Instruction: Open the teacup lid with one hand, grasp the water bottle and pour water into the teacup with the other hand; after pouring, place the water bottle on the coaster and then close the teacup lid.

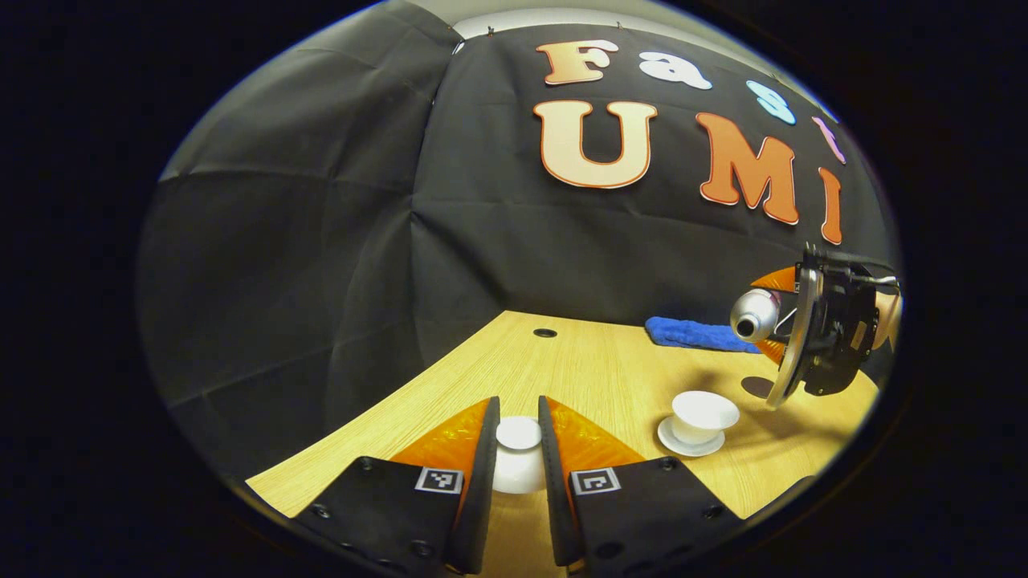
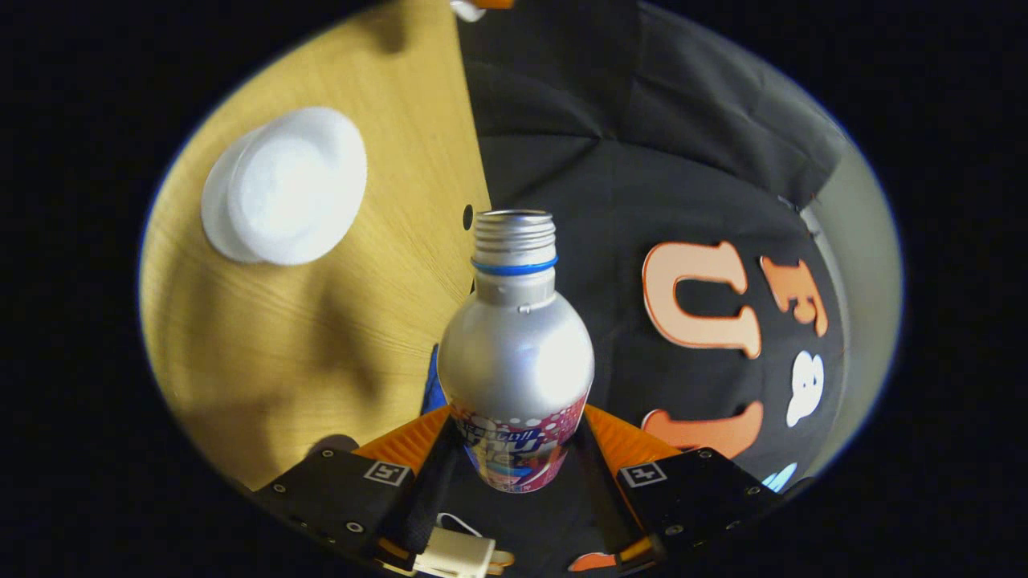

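My left gripper is shut on the white teacup lid, held by its knob just above the table. To its right the white teacup stands uncovered on its saucer. Above and right of the cup, my right gripper holds the silver water bottle tipped on its side, its mouth facing left. In the right gripper view the right gripper is shut on the bottle, which has no cap. The teacup lies ahead and off to the left of the bottle's mouth. No stream of water is visible.
A dark round coaster lies behind the teacup, below the right gripper. A blue cloth lies at the table's back edge. The wooden table has a small hole near the back. The black cloth wall closes the back and left.
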{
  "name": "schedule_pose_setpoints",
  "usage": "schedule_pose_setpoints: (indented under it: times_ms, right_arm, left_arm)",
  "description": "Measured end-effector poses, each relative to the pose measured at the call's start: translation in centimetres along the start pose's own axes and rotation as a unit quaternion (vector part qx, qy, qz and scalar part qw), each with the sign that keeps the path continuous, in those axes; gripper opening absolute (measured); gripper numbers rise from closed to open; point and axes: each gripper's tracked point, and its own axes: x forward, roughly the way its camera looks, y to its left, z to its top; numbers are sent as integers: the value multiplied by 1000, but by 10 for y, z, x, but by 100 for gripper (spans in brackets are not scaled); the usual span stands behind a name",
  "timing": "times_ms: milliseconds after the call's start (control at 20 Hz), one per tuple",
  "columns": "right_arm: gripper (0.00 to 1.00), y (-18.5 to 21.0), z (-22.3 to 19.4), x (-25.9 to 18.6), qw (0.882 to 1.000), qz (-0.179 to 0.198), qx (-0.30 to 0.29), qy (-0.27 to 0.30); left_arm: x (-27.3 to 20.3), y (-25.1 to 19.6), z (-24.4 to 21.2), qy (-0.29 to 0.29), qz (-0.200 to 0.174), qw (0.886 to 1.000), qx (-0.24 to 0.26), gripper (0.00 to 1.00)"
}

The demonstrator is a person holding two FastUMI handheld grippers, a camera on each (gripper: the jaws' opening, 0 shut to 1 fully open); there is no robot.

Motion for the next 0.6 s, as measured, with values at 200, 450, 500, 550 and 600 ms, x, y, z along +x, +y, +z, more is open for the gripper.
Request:
schedule_pose_setpoints:
  times_ms: [200, 450, 500, 550, 600]
  right_arm:
    - [80, 6, -7, 0, 989, 30, 145, 14]
    - [81, 17, -22, 17, 956, 49, 286, 31]
    - [81, 17, -24, 18, 948, 51, 312, 33]
    - [80, 20, -26, 19, 938, 56, 340, 34]
    - [80, 19, -25, 20, 927, 59, 370, 29]
  left_arm:
    - [5, -17, 5, -3, -15, 1000, 4, 35]
    - [12, -48, 14, -8, -40, 999, 11, 35]
    - [13, -54, 15, -10, -45, 999, 14, 35]
    - [14, -60, 18, -11, -49, 999, 16, 35]
    - [14, -67, 20, -12, -54, 998, 19, 35]
